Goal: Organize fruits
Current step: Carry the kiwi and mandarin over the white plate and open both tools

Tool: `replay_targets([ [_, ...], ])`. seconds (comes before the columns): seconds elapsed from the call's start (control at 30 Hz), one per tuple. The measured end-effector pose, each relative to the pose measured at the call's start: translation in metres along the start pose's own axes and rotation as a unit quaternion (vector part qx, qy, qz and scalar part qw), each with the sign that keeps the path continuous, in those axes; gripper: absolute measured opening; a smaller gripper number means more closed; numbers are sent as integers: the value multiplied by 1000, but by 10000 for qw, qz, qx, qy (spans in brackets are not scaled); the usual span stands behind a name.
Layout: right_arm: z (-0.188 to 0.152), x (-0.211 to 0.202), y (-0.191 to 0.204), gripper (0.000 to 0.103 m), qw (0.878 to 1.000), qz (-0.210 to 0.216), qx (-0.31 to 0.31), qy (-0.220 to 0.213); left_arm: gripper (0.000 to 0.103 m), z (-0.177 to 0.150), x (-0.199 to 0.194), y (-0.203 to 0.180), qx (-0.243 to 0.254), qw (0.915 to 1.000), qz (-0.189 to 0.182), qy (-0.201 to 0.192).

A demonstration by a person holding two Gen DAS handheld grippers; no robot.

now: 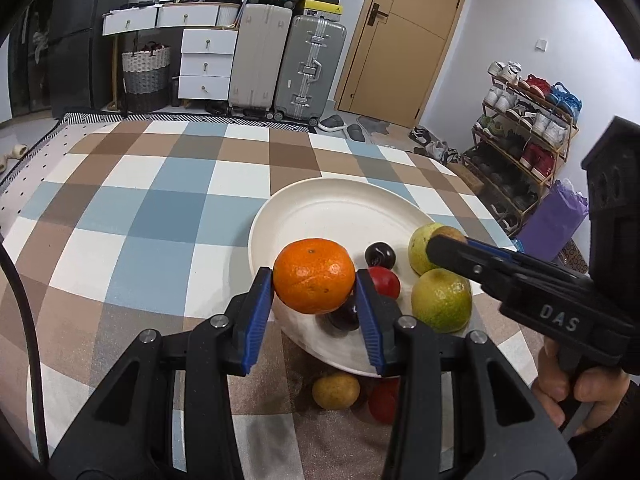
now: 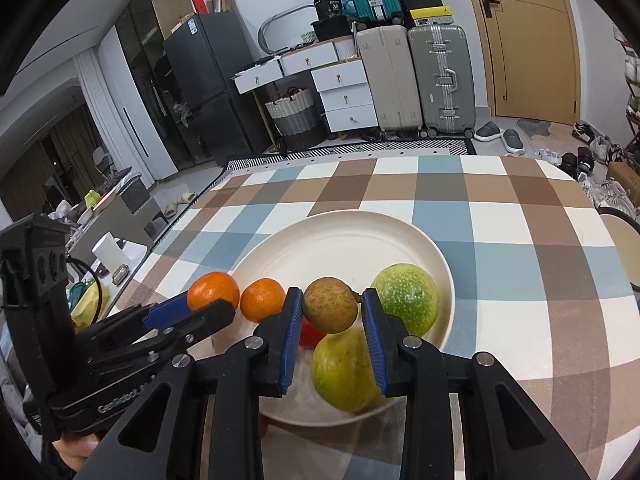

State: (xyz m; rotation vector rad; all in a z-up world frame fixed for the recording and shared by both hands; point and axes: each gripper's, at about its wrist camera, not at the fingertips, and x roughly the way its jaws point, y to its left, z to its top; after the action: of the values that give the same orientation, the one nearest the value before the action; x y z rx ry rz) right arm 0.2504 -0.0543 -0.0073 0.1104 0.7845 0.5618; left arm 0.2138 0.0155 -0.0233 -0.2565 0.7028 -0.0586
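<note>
My left gripper [image 1: 315, 280] is shut on an orange mandarin [image 1: 314, 275], held above the near edge of the white plate [image 1: 320, 208]. My right gripper [image 2: 330, 312] is shut on a small brown round fruit [image 2: 330, 310] over the plate [image 2: 340, 236]. On the plate lie two green-yellow fruits [image 1: 441, 300] [image 1: 420, 250], a dark cherry [image 1: 380, 255] and a red fruit [image 1: 385, 282]. The right wrist view shows the green fruits [image 2: 405, 300] [image 2: 344, 372], a second mandarin [image 2: 262, 300] and the left gripper with its mandarin [image 2: 213, 291].
The plate stands on a table with a checked cloth [image 1: 160, 208]. A small yellow-brown fruit [image 1: 335, 390] and a red fruit [image 1: 382, 400] lie on the cloth in front of the plate. Suitcases [image 1: 308, 68], drawers and a shoe rack [image 1: 520, 128] stand beyond the table.
</note>
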Motion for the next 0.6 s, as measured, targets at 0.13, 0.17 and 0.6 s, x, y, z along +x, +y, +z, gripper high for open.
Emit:
replay_targets([
  [0.13,3,13,2,31,10000,-39,-33,85,38,-3,5,1,29,10000,1,14],
  [0.17,4,16,3,31,9999,-32,-35,116,38,-5,5,1,32,10000,0,28],
  [0.6,13,32,12,46,10000,-28,-9,64,38,-9,9,0,25,10000,57,38],
])
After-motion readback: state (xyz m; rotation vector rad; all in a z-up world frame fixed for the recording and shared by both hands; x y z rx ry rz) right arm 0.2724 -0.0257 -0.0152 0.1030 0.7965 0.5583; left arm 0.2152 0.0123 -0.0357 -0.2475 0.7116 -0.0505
